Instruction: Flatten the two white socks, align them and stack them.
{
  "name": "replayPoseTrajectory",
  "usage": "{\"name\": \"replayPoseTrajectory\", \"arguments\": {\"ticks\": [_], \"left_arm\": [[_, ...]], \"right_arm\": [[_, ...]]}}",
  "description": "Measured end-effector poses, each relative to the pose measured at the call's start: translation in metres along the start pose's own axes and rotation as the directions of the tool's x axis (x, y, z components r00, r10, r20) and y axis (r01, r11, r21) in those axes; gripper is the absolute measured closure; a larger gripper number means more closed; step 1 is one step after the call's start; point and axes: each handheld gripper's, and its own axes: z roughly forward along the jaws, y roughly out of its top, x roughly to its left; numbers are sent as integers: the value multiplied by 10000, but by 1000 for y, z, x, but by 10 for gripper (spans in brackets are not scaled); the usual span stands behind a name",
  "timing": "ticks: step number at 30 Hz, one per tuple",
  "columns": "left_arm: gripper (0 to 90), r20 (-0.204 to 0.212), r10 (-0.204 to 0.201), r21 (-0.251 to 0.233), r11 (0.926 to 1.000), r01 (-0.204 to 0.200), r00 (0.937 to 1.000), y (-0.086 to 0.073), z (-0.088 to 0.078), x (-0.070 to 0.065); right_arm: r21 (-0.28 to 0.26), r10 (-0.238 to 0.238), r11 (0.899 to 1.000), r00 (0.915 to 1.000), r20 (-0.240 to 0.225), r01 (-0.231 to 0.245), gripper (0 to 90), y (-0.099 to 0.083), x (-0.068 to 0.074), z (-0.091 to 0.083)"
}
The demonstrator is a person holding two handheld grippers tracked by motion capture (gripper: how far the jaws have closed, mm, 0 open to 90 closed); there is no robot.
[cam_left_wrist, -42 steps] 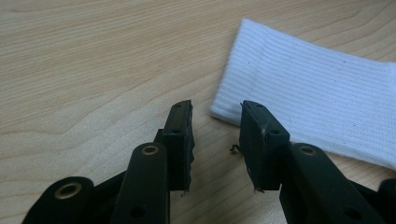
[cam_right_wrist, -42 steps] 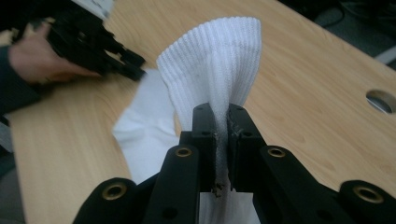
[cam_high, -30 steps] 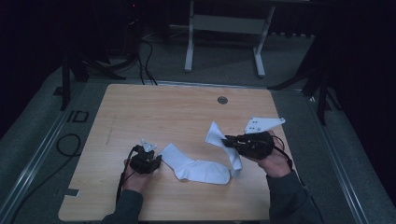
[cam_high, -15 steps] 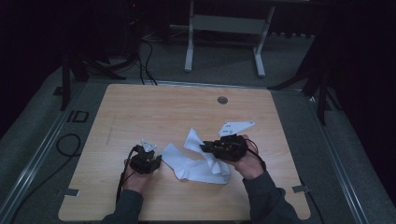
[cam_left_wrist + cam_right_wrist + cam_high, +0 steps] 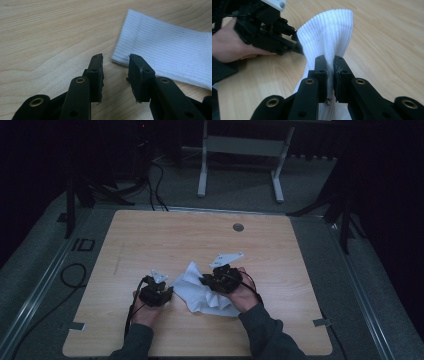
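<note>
In the high view the white sock (image 5: pixel 205 292) is partly hidden under the right gripper (image 5: pixel 206 281) and the right hand (image 5: pixel 242 295), so its near right end cannot be traced. The left gripper view cuts the sock off at the right edge. In the right gripper view, the pinched fold hides the bench (image 5: pixel 387 37) behind it, and the sock's lower part runs out below.

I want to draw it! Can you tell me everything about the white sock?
The white sock is soft ribbed knit cloth, lying partly folded on the wooden table between the two hands. The right gripper has its fingers pinched shut on one end and lifts it, so the fabric stands up in a curved fold. The other end lies flat on the wood, its edge just in front of the left gripper, whose open fingers are not pressing it.
</note>
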Motion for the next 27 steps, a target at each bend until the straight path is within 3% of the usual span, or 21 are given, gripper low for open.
{"name": "replayPoseTrajectory", "arguments": {"ticks": [6,10,12,13,16,22,27], "left_arm": [[643,19,8,-66,10000,-8,10000,0,0,-2],[643,55,31,-67,10000,-30,10000,0,0,-3],[644,47,70,-66,10000,-70,10000,0,0,-3],[645,47,69,-83,9999,-68,10000,0,1,-4],[646,63,57,-93,9999,-56,10000,0,1,-5],[663,129,153,-86,9998,-152,9998,0,0,-6],[692,191,169,-83,9998,-168,9997,-1,0,-7]], "right_arm": [[331,521,9981,9986,19,-521,824,-2,-2,20],[653,536,9964,9985,72,-540,823,-2,0,30],[1057,261,9940,9991,327,-294,822,-3,3,40],[1339,236,9906,9993,283,-272,822,-4,4,49],[1538,358,9873,9988,345,-407,822,-5,5,62],[1704,551,9835,9978,373,-606,822,-6,5,79],[1784,986,9785,9945,340,-1031,819,-8,0,89]]}}
